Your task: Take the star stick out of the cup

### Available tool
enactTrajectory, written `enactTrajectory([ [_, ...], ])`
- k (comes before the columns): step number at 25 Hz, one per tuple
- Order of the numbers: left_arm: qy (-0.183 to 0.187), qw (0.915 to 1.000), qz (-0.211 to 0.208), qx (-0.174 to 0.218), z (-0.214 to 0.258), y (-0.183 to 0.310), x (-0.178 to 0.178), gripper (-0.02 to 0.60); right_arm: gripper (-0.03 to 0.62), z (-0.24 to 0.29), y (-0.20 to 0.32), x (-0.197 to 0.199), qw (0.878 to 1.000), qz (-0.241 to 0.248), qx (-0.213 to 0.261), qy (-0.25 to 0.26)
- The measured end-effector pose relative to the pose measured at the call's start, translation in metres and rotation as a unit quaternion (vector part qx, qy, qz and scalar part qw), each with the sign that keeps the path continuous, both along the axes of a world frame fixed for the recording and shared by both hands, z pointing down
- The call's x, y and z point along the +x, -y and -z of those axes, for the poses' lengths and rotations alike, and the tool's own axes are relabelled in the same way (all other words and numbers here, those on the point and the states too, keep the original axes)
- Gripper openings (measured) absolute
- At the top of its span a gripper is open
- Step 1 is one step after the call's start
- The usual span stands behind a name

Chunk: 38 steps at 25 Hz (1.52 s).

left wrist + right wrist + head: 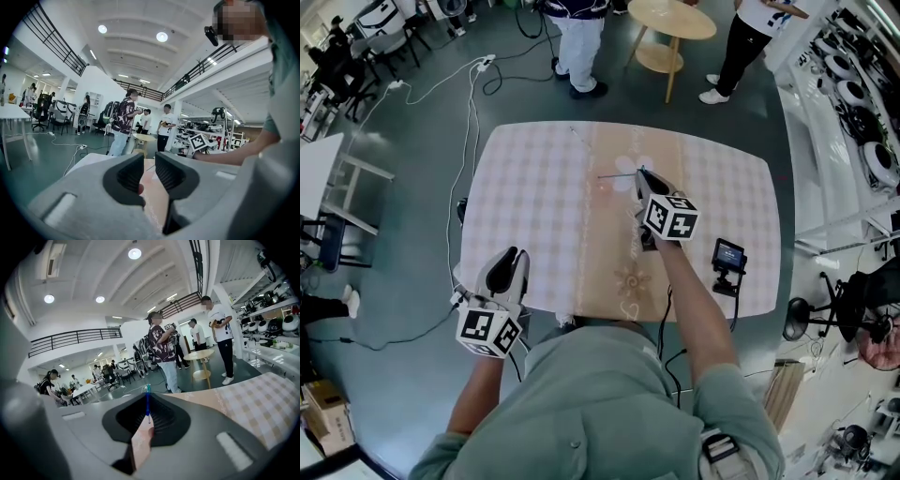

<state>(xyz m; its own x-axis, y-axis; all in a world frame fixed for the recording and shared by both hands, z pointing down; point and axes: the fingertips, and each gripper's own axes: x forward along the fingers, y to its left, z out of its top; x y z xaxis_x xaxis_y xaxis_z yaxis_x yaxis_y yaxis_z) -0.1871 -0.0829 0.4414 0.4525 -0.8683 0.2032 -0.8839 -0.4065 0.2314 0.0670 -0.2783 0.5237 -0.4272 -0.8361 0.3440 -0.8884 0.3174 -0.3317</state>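
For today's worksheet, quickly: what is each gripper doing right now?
Left gripper: open, nothing between its jaws.
Right gripper: shut on the thin blue stick.

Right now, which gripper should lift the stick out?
Right. The right gripper is shut on the blue stick over mid-table. The left gripper hangs empty, jaws apart, at the near edge.

Star stick (147,401), star end indistinct
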Motion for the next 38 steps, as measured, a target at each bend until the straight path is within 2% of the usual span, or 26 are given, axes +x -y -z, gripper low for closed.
enactTrajectory([
  [8, -0.002, 0.9999, -0.011, -0.002, -0.003, 0.003, 0.005, 0.082, 0.009, 0.059, -0.028, 0.019, 0.998, -0.018, 0.058, 0.012],
  [17, 0.0, 0.9996, -0.028, 0.008, 0.004, 0.014, 0.017, 0.081, 0.009, 0.13, -0.079, 0.074, 0.989, -0.074, 0.127, 0.008],
  [22, 0.003, 0.9988, -0.047, 0.011, 0.004, 0.02, 0.026, 0.083, 0.009, 0.156, -0.101, 0.092, 0.983, -0.095, 0.157, -0.003],
  [30, 0.002, 0.998, -0.062, 0.013, 0.004, 0.019, 0.035, 0.083, 0.009, 0.16, -0.112, 0.097, 0.982, -0.102, 0.16, -0.018],
  [38, 0.0, 0.9988, -0.046, 0.014, 0.003, 0.017, 0.027, 0.083, 0.009, 0.154, -0.097, 0.079, 0.984, -0.082, 0.156, -0.017],
])
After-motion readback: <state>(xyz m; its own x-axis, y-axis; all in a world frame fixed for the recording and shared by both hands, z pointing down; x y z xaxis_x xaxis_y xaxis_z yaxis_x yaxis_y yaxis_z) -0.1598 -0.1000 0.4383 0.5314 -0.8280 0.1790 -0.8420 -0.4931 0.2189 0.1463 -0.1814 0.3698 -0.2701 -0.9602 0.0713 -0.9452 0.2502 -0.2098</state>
